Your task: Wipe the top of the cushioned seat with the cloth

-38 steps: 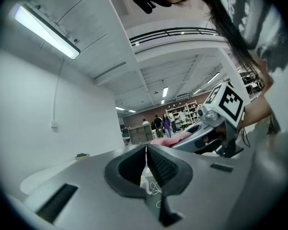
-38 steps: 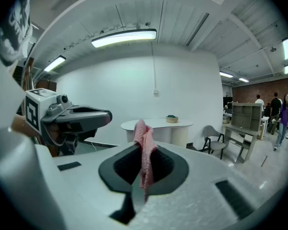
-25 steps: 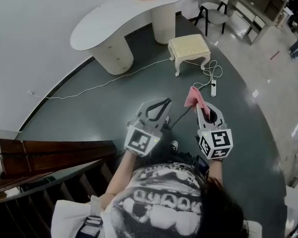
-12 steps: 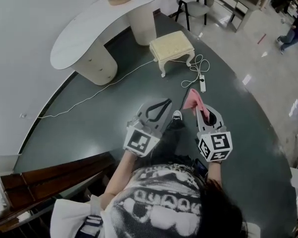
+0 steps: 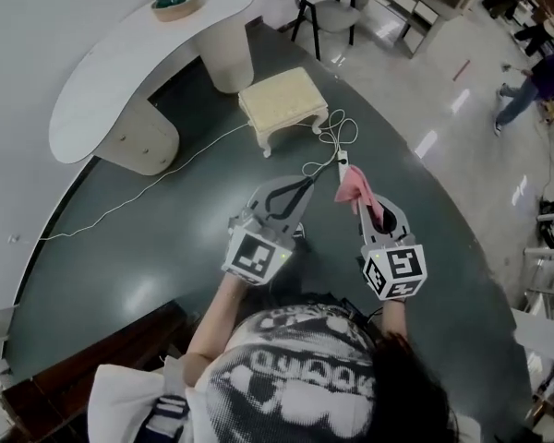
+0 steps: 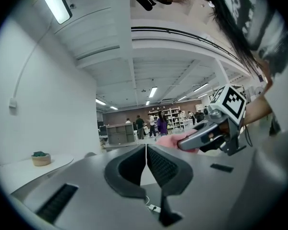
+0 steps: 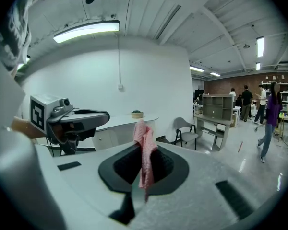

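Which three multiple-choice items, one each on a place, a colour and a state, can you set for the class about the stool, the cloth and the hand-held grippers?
1. Where is the cushioned stool? A on a shelf; B on the dark floor near the white desk; C between a gripper's jaws.
2. What colour is the cloth? A blue; B green; C pink.
3. How do the left hand-held gripper's jaws stand? A together, empty; B shut on the cloth; C wide apart.

Key: 1 B, the head view shows it on the floor by the desk. 2 C, it is pink in the head and right gripper views. 3 A, the left gripper view shows the jaws meeting with nothing between.
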Tool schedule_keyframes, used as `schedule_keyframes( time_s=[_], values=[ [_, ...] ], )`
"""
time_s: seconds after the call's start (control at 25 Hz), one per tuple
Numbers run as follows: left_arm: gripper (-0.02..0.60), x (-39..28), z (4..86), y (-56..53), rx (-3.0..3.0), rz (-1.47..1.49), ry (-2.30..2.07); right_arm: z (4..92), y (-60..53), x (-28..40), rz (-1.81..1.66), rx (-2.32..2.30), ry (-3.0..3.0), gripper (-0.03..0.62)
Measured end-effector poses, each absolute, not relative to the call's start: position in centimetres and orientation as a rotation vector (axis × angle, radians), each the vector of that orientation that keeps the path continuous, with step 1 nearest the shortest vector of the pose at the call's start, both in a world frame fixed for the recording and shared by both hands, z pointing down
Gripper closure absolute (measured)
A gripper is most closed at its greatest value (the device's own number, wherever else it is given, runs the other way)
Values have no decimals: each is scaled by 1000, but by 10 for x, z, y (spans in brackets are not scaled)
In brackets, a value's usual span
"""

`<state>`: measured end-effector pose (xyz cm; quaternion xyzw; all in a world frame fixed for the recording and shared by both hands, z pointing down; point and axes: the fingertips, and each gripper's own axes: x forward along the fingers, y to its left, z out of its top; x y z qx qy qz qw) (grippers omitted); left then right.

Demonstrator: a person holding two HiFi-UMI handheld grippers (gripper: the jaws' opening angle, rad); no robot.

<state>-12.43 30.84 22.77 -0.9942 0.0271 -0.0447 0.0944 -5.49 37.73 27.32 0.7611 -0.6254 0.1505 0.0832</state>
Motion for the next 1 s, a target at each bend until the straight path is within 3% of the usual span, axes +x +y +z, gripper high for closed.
schedule_keyframes(
  time_s=[0.4,1.0],
  values=[
    [575,-68,257,227,-2979,-205,177,290,283,22,475,2180,-1932,585],
    [575,-64,248,180,-2942,-227,303,282,209,40,458,2059,-2042,585]
  ],
)
